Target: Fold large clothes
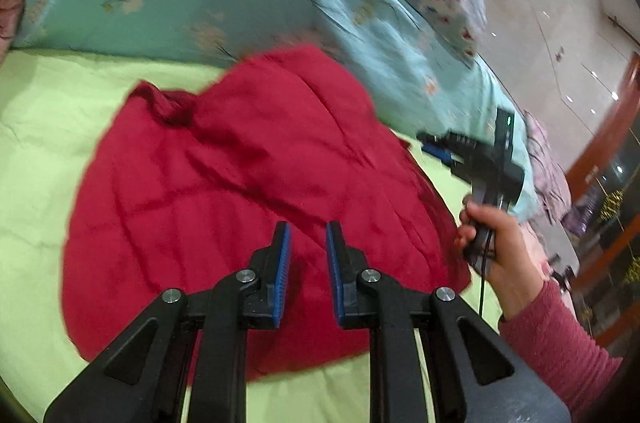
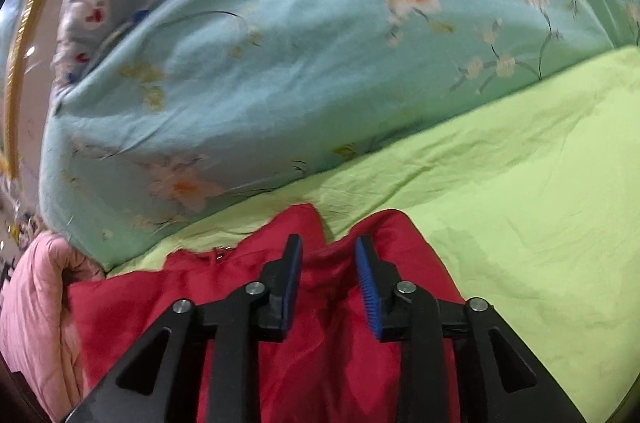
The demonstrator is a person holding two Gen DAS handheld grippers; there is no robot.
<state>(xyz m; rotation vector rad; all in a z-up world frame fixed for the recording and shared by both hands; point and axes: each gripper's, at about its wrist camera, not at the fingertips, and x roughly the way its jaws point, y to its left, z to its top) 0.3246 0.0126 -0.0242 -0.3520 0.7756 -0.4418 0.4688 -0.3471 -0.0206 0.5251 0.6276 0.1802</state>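
My left gripper (image 1: pixel 307 235) and right gripper (image 2: pixel 329 251) hang released, gripping nothing; crumpled crimson cloth garment (image 1: pixel 248 191) risks lopsided folds.

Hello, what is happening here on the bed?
A person is folding a red garment on a green sheet, with a gripper in each hand. The left gripper and the right gripper are both above the cloth, fingers apart, holding nothing. A blue flowered quilt lies behind.
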